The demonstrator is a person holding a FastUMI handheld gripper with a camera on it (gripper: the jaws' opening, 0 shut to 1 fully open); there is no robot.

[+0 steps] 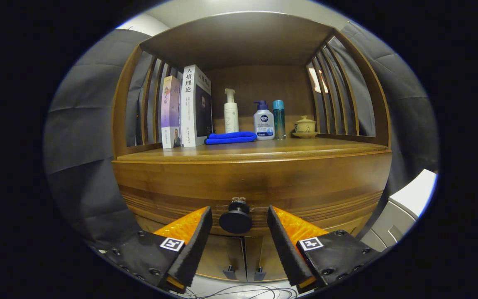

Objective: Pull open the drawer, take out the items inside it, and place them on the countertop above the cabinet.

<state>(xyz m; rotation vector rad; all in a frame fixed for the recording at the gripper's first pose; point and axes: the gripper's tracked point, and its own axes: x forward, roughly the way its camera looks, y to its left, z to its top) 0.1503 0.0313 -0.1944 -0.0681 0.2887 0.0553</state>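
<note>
Wooden and brown, the cabinet's closed drawer front (251, 182) spanned the view, with its round dark knob (235, 219) standing out from the middle of it. The claw (239, 226) was open, its left finger (193, 245) just to one side of the knob and its right finger (282, 245) just to the other, neither pressing on it as far as could be told. The knob sat between the fingertips, so the step in hand looked like the first one: taking hold of the knob to pull the drawer out. Whatever lay inside the drawer was hidden.

On the table (264, 149) above the drawer stood, from the left, two upright books (187, 108), a folded blue cloth (230, 137), a white pump bottle (231, 112), a white bottle with a blue pump (264, 122), a slim teal bottle (279, 118) and a small lidded ceramic cup (305, 126).

The next move probably called for closing the fingers squarely on the knob, then drawing straight back. Bare wood near the front edge of the table seemed the likeliest landing place later.
</note>
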